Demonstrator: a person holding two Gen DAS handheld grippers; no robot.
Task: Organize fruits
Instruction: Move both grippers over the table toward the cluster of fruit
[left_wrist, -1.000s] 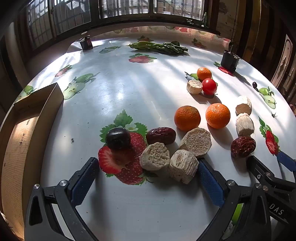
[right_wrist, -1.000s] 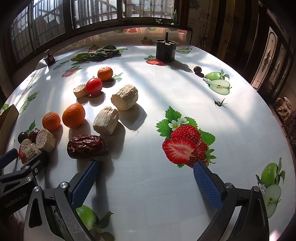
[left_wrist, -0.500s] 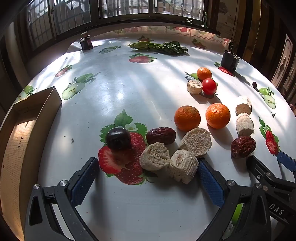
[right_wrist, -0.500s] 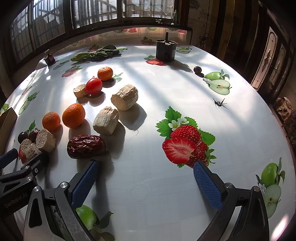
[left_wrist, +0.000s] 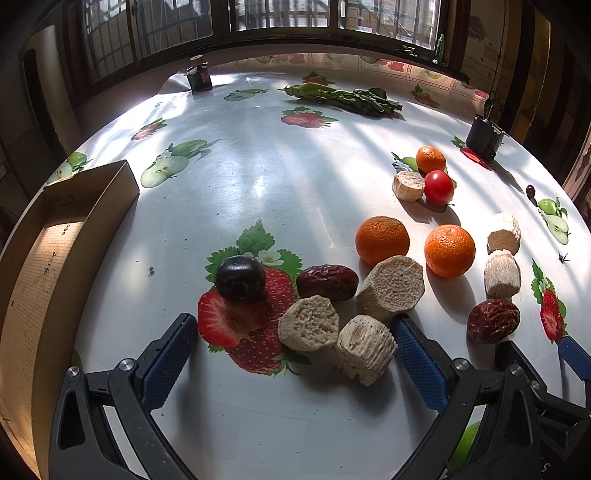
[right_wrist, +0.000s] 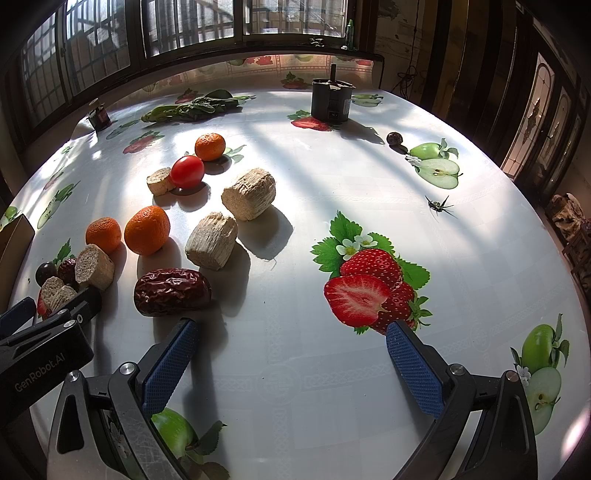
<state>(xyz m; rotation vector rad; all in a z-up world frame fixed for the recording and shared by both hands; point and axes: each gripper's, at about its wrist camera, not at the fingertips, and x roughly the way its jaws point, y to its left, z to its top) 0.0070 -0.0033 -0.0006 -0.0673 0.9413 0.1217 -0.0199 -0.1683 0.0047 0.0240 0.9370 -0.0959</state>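
My left gripper (left_wrist: 291, 325) is open and empty, low over the table. Two pale fibrous chunks (left_wrist: 308, 323) (left_wrist: 364, 349) lie between its fingers; a third chunk (left_wrist: 391, 288), a red date (left_wrist: 327, 282) and a dark plum (left_wrist: 240, 277) lie just beyond. Two oranges (left_wrist: 382, 240) (left_wrist: 448, 251) sit farther right. My right gripper (right_wrist: 290, 332) is open and empty. A red date (right_wrist: 171, 291) lies just ahead of its left finger, with a fibrous chunk (right_wrist: 212, 240) and an orange (right_wrist: 146, 229) behind.
An open cardboard box (left_wrist: 55, 236) stands at the left table edge. A tomato (left_wrist: 438, 187), a small orange (left_wrist: 430, 159) and a chunk slice (left_wrist: 408, 185) sit farther back. Leafy greens (left_wrist: 343, 98) and a black device (right_wrist: 330, 99) are at the back. A small dark fruit (right_wrist: 394, 138) lies far right.
The left gripper's view has shifted slightly, so the cardboard box looks a little farther left. The fruits and the right gripper have not moved.
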